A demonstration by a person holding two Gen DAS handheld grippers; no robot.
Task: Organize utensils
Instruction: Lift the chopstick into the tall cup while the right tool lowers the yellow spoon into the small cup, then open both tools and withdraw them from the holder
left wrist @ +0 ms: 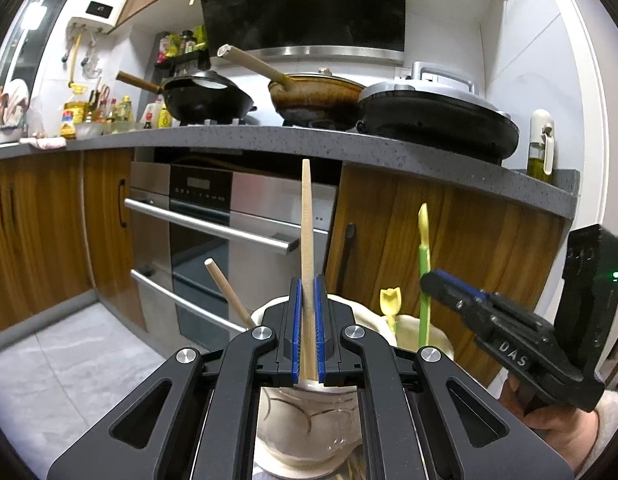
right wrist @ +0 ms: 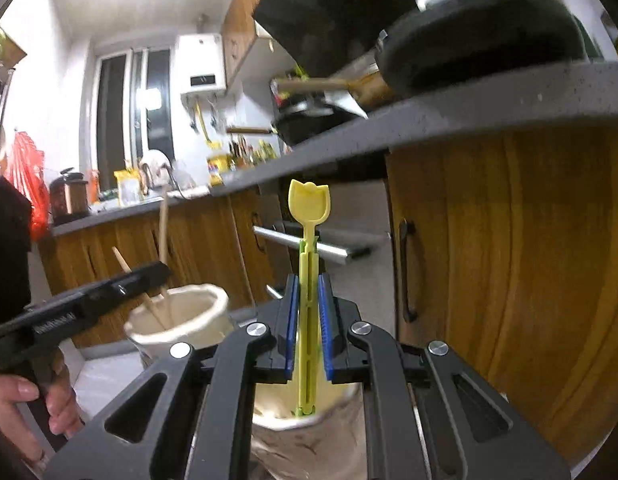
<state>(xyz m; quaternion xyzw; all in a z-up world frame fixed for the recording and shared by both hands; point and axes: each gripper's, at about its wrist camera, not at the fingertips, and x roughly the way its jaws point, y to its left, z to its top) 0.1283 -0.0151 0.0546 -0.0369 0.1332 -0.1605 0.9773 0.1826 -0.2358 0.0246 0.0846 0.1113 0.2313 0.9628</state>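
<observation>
Left wrist view: your left gripper (left wrist: 308, 322) is clamped on a pale wooden stick (left wrist: 307, 232), which stands nearly upright, its lower end inside the cream holder (left wrist: 305, 432) right under the jaws. A second wooden stick (left wrist: 229, 298) leans out of that holder to the left. To the right of the holder, a yellow tulip-shaped spoon (left wrist: 390, 300) rises from a second cream holder (left wrist: 409, 330) that touches or nearly touches the first. Beside that spoon stands a green and yellow utensil (left wrist: 424, 280), with your right gripper (left wrist: 431, 282) closed on its green stem. Your right hand (left wrist: 549, 420) wraps the grip at the lower right. Behind the holder are the steel oven (left wrist: 213, 216) and wooden cabinet doors (left wrist: 409, 216), and above them the grey countertop (left wrist: 309, 138) carries pans.

In the right wrist view, the right gripper (right wrist: 308, 320) has its blue pads closed on the stem of a green and yellow spoon (right wrist: 309, 248), its tulip-shaped bowl pointing up and its lower end inside the cream holder (right wrist: 341, 404) below. Left of this holder stands the other cream holder (right wrist: 213, 304) with two wooden sticks (right wrist: 163, 224) in it; the left gripper (right wrist: 159, 274) reaches over it from the left, your left hand (right wrist: 21, 404) on its handle. Whether its pads meet cannot be told here.
</observation>
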